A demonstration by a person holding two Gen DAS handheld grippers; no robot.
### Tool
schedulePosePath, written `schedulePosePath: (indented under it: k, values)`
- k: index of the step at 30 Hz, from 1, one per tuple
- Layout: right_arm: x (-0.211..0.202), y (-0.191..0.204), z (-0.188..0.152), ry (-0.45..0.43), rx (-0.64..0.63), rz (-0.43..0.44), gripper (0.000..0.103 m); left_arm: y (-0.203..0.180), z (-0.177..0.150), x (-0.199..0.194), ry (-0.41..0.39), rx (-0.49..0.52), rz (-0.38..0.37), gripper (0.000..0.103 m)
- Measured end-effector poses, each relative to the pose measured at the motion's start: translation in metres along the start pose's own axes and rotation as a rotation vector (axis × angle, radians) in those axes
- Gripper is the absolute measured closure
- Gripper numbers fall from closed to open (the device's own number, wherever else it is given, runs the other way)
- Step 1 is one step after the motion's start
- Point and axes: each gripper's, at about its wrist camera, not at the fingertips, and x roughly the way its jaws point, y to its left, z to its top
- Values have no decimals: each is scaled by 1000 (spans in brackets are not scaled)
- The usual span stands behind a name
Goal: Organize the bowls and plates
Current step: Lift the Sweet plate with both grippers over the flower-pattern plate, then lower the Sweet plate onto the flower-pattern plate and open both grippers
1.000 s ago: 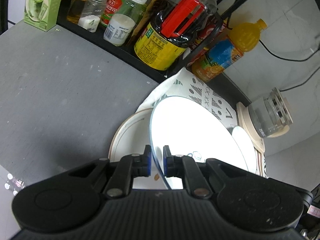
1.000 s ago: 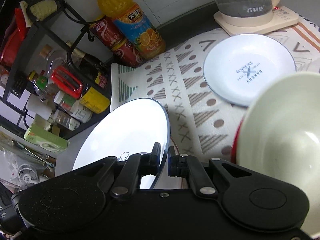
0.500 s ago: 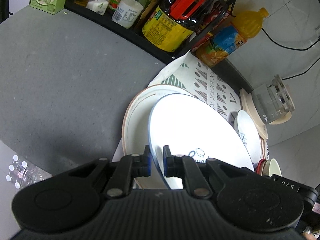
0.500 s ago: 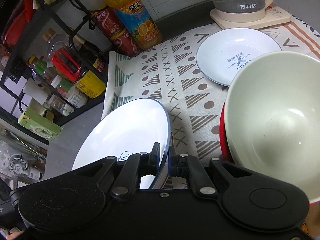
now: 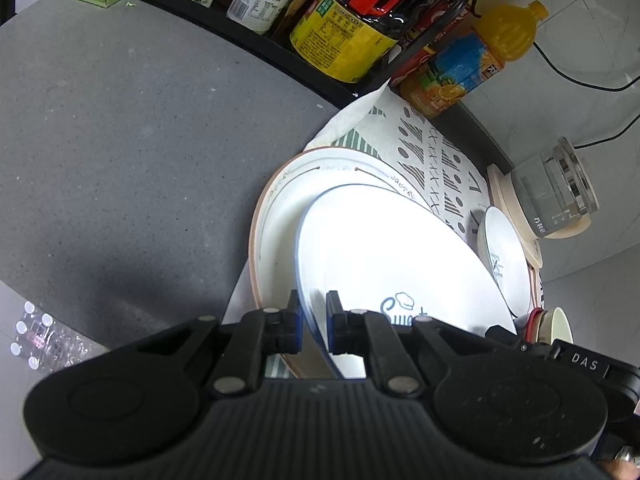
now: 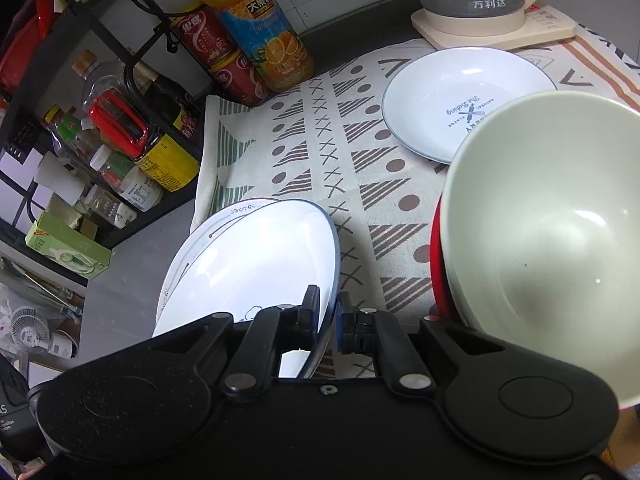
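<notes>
My left gripper (image 5: 313, 322) and my right gripper (image 6: 329, 314) are both shut on opposite rims of one white blue-rimmed plate (image 5: 384, 256), also in the right wrist view (image 6: 260, 264). It hangs tilted just above a larger white plate with a brown rim (image 5: 280, 208) that lies on the patterned cloth (image 6: 340, 152). A small white plate with printed text (image 6: 460, 96) lies on the cloth near the kettle. A cream bowl (image 6: 560, 232) sits nested in a red bowl (image 6: 438, 264) at the right.
A black rack of sauce bottles (image 5: 348, 28) stands behind the plates, with an orange juice bottle (image 6: 260, 36) and red cans (image 6: 216, 56) beside it. A glass kettle on a cream base (image 6: 480, 4) stands at the back right. Grey countertop (image 5: 120, 140) lies to the left.
Both grippers have lowered the blue-rimmed plate closer over the brown-rimmed plate. The views have shifted so the larger plate shows more.
</notes>
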Motion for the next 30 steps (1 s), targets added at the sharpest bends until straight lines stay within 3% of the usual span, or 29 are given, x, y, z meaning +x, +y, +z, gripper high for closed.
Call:
schedulePosePath:
  k: [14, 22, 24, 25, 30]
  values:
    - [9, 7, 4, -31, -41, -73, 97, 0, 4, 14, 38, -9, 14, 93]
    - [16, 11, 12, -42, -40, -75, 97, -5, 16, 22, 118, -6, 43, 89]
    - [17, 11, 13, -44, -42, -75, 97, -5, 18, 19, 118, -10, 46, 84]
    - [19, 11, 14, -45, -43, -74, 97, -5, 19, 17, 113, -8, 52, 76]
    - [23, 12, 15, -41, -50, -77, 96, -5, 26, 5, 93, 4, 54, 69]
